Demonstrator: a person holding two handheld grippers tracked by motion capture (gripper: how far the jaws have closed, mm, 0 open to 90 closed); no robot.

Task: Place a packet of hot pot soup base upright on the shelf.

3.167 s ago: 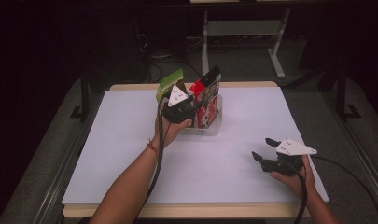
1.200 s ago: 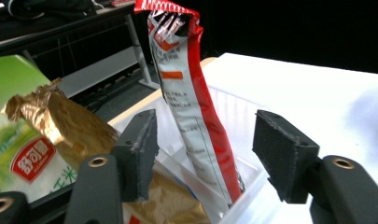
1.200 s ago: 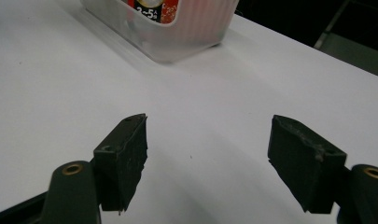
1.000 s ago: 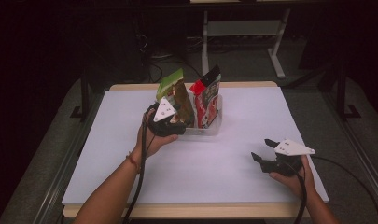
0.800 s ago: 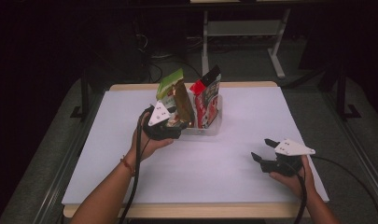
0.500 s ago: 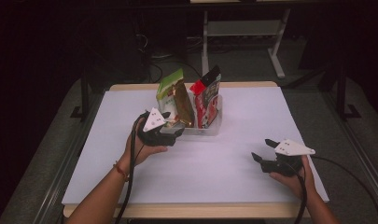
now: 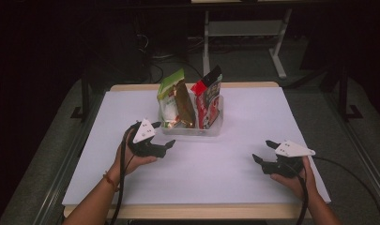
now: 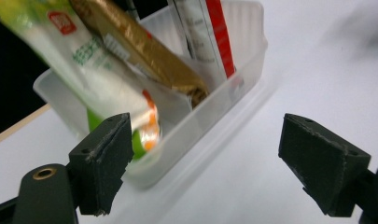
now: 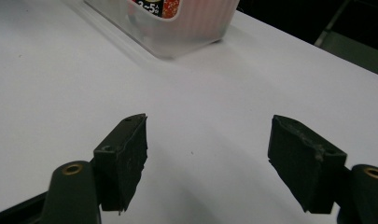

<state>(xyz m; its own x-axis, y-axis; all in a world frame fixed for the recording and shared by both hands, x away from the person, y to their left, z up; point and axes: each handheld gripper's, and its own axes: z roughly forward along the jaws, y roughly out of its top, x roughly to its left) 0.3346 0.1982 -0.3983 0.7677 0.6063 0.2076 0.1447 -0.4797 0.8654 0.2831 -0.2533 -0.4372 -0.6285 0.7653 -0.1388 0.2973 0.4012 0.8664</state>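
Note:
A clear plastic bin (image 7: 211, 129) stands mid-table with three snack bags upright in it: a green-and-white one (image 7: 168, 99), a gold one (image 7: 184, 105) and a red-and-black one (image 7: 209, 96). My left gripper (image 7: 163, 135) is open and empty, resting on the table just left of the bin's front corner. In the left gripper view the bin (image 8: 214, 107) lies just beyond the spread jaws, with the green-and-white bag (image 8: 98, 74), gold bag (image 8: 140, 46) and red bag (image 8: 207, 32) in it. My right gripper (image 7: 264, 151) is open and empty near the front right.
The white tabletop (image 7: 234, 178) has a wooden front edge. The right gripper view has the bin's corner (image 9: 196, 28) far ahead over bare white surface (image 9: 210, 107). Dark floor and a white desk frame (image 7: 277, 51) lie behind the table.
My left gripper has drawn back from the bin, down and to the left, leaving the gold bag standing in it. The right gripper has stayed put.

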